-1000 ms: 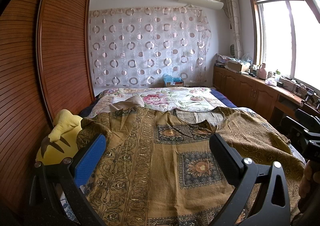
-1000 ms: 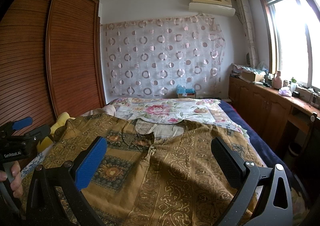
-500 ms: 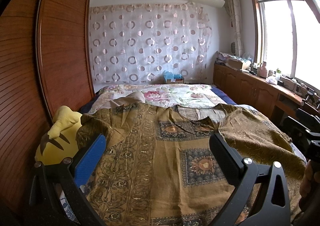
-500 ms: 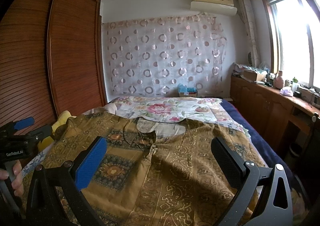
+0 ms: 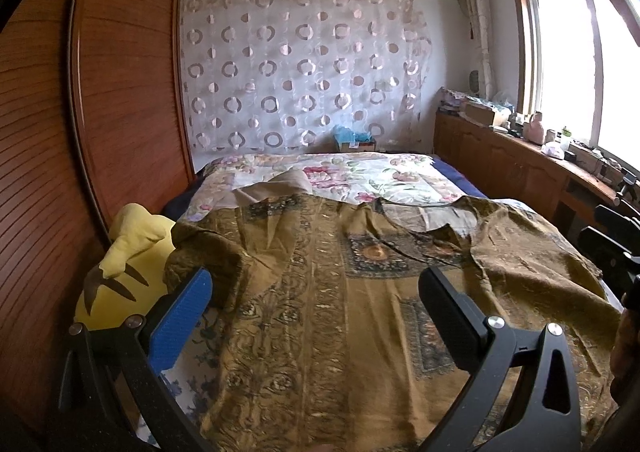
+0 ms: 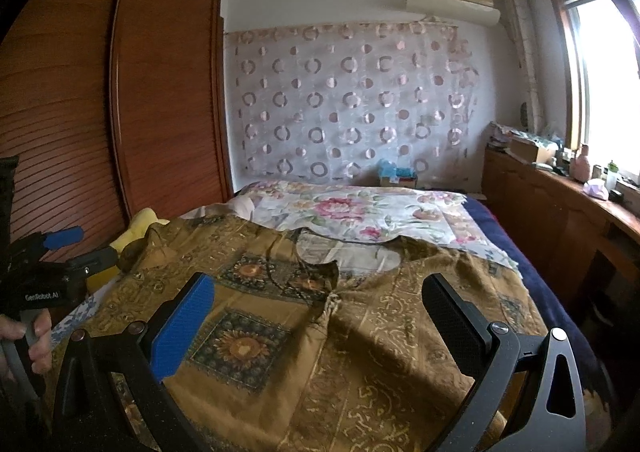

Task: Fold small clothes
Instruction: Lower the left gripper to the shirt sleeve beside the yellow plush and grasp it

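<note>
The bed [image 5: 400, 176] filled the room ahead of both claws, its floral cover bare only at the far end. Spread flat over the near part, directly under and beyond my grippers, lay the brown patterned shirt [image 5: 320, 312], front up, neckline [image 6: 348, 252] pointing away from me, one sleeve [image 5: 208, 252] bunched beyond the left claw's blue pad, against a yellow plush toy [image 5: 120, 272].

I judged I was at the very start: the garment was laid out, nothing folded yet. The left gripper [image 5: 316, 316] hung above the cloth with jaws spread wide and nothing between them; the right gripper [image 6: 320, 316] was the same, wide and empty, over the chest panel. A hand [image 6: 36, 340] held the left tool's grip at the edge of the right view.

Next I reckoned each claw had to drop to a shirt edge on its own side, pinch a single layer and carry it inward. The hem nearest me sat below both frames, so I could not tell how it lay.
</note>
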{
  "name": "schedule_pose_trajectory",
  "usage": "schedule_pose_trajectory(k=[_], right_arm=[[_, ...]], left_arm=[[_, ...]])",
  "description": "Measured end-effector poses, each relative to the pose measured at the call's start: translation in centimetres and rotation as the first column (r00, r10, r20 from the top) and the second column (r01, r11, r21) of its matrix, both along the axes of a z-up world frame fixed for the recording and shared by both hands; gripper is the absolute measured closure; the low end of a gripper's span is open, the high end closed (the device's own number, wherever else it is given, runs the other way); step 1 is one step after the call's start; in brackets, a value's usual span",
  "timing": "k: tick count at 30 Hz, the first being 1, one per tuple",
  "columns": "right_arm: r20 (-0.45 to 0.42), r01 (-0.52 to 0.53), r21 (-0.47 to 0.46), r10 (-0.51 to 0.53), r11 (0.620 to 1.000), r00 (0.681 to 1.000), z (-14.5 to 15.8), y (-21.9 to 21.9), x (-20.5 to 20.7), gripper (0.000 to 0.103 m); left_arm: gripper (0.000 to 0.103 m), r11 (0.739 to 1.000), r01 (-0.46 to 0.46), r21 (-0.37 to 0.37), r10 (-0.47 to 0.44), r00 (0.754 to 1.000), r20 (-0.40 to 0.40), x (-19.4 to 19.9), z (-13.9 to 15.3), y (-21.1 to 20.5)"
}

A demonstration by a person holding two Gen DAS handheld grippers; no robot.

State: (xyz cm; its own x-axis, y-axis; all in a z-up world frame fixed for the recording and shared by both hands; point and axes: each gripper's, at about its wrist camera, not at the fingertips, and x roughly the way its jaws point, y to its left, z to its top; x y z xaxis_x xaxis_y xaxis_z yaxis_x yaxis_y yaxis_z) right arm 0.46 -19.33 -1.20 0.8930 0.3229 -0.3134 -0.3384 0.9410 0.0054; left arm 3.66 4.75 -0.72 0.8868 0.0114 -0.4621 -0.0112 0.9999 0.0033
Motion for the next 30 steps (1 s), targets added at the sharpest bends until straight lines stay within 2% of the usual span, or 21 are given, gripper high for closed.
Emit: schedule_pose_trajectory(k=[14,17,22,30], right_arm=[[-0.069,-0.024,-0.042,0.021,0.999,0.997,0.6,0.1,3.1,0.0],[-0.087,-0.033,-0.036,0.03,0.999,0.996,0.7,0.8,3.8,0.0],[-0.14,-0.078,-0.056,0.07,0.995,0.988,0.6,1.5,5.6,0.0],[-0.241,-0.153,-0.073,0.131,0.986,0.962,0.7,2.1,9.0,0.0]], left_arm=[[0.0,0.999,0.035,-0.024,-0.037,0.997,-0.068,3.3,-1.8,2.3],[0.007,0.999,0.035,-0.027,-0.038,0.995,-0.09,4.0,-2.2,3.3],[0.027,0.998,0.005,-0.058,-0.014,0.988,-0.152,5.6,-3.5,6.5],[0.03,0.993,-0.095,-0.071,0.076,0.969,-0.233,8.1,-4.7,12.0]])
